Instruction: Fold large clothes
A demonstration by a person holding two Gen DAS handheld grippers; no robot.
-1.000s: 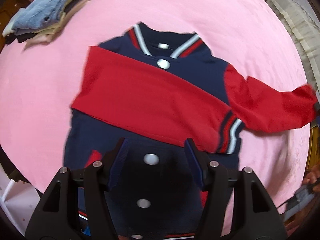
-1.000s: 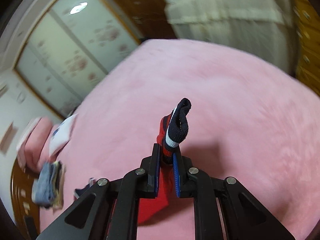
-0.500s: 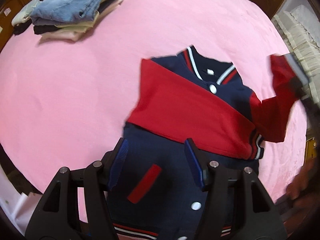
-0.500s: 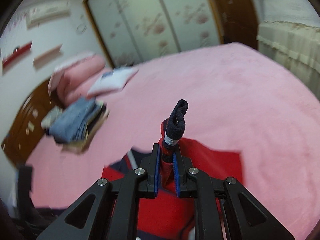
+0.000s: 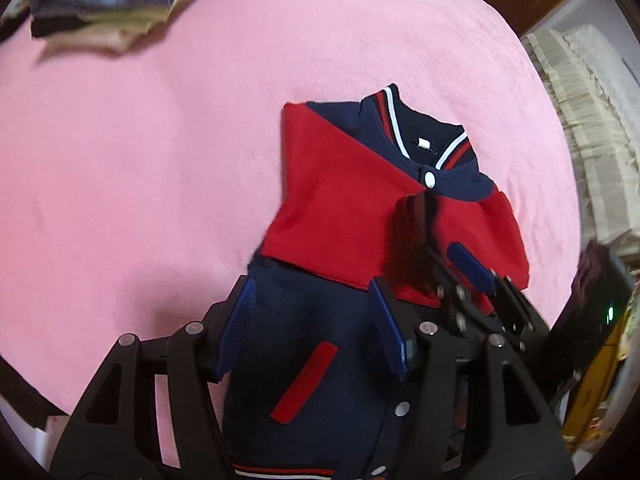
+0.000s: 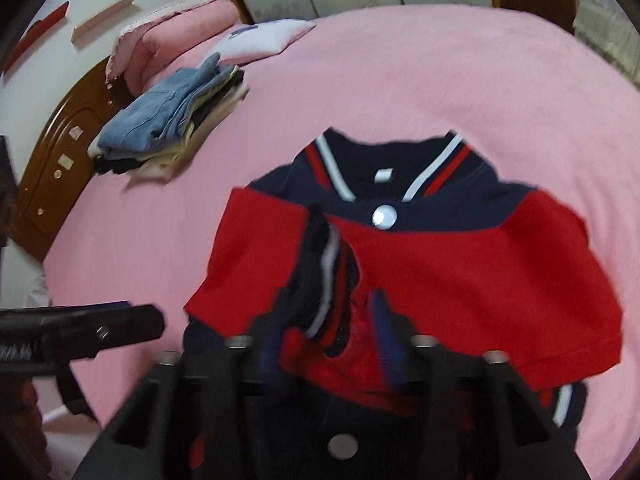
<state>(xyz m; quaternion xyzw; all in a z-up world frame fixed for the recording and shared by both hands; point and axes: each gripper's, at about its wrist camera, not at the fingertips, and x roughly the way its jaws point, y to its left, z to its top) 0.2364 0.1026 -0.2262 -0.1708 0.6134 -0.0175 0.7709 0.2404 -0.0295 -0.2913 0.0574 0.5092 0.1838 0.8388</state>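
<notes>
A navy and red varsity jacket [image 5: 320, 320] lies face up on the pink bed, both red sleeves folded across its chest [image 6: 460, 276]. My left gripper [image 5: 316, 328] is open and empty, hovering over the jacket's navy lower half. My right gripper [image 6: 324, 348] is open; the striped cuff [image 6: 328, 280] of the right sleeve lies loose between its spread fingers. The right gripper also shows in the left wrist view [image 5: 448, 264], over the folded sleeves.
A stack of folded clothes [image 6: 172, 120] with denim on top lies at the far left of the pink bed [image 5: 160, 160]. Pillows [image 6: 176, 36] and a wooden headboard [image 6: 60, 140] stand behind it. A lace-covered piece of furniture [image 5: 580, 128] stands to the right.
The right gripper carried the right sleeve across onto the jacket's chest and its jaws opened, releasing the cuff. The left gripper stayed open and drifted left over the jacket.
</notes>
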